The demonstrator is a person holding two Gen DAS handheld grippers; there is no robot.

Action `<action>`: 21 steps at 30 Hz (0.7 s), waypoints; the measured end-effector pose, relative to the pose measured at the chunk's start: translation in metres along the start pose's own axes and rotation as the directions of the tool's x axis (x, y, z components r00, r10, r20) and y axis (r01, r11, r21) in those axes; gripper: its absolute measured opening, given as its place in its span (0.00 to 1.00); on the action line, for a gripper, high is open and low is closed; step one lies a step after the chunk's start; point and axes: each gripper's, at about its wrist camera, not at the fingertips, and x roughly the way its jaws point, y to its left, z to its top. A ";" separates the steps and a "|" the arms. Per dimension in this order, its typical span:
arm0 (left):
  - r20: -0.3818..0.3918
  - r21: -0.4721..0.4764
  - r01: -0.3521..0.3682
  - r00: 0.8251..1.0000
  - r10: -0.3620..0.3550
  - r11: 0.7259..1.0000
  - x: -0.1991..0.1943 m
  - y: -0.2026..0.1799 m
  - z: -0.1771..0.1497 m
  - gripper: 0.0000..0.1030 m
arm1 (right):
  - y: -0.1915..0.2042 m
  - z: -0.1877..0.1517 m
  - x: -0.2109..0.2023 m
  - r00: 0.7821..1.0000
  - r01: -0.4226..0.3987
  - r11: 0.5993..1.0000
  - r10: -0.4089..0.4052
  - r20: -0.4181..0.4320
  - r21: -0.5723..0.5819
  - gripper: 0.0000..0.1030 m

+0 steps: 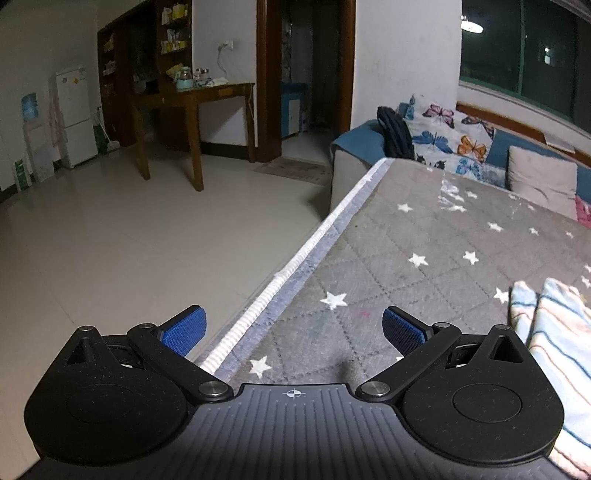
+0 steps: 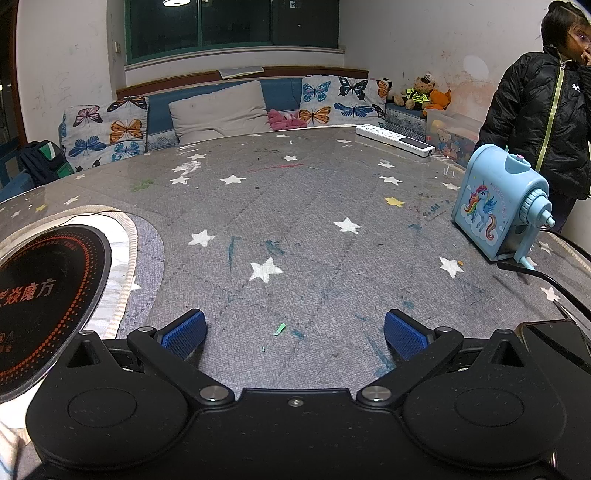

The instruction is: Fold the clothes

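Both my left gripper (image 1: 293, 328) and right gripper (image 2: 294, 332) hang released, jaws spread and empty. The striped cloth (image 1: 554, 354) lies right of my left jaws; reaching blind, I risk snagging one layer or shoving it off the tabletop (image 1: 424, 236).

Left wrist camera sits low at the star-patterned table (image 1: 424, 236), at its left edge, looking along it toward the far doorway (image 1: 306, 74). Right wrist camera looks low across the table toward the window (image 2: 232, 26); both catch the butterfly cushions (image 1: 450, 133).
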 end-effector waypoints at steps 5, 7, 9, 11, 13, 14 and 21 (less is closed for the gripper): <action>0.026 0.022 -0.014 1.000 0.013 1.000 -0.011 0.008 -0.001 1.00 | 0.000 0.000 0.000 1.000 0.000 1.000 0.000 0.000 0.000 1.00; 0.013 0.014 -0.020 1.000 0.020 1.000 -0.010 0.013 -0.002 1.00 | 0.000 0.000 0.000 1.000 0.000 1.000 0.000 0.000 0.000 1.00; 0.007 -0.003 -0.025 1.000 0.025 1.000 -0.009 0.018 -0.004 1.00 | 0.000 0.000 0.000 1.000 0.000 1.000 0.000 0.000 0.000 1.00; 0.007 -0.018 -0.024 1.000 0.025 1.000 -0.010 0.022 -0.005 1.00 | 0.000 0.000 0.000 1.000 0.000 1.000 0.000 0.000 0.000 1.00; 0.004 -0.026 -0.023 1.000 0.023 0.999 -0.011 0.025 -0.006 1.00 | 0.000 0.000 0.000 1.000 0.000 1.000 0.000 0.000 0.000 1.00; 0.003 -0.028 -0.024 1.000 0.024 0.999 -0.011 0.026 -0.007 1.00 | 0.000 0.000 0.000 1.000 0.000 1.000 0.000 0.000 0.000 1.00; 0.008 -0.041 -0.024 1.000 0.024 0.999 -0.016 0.033 -0.009 1.00 | 0.000 0.000 0.000 1.000 0.000 1.000 0.000 0.000 0.000 1.00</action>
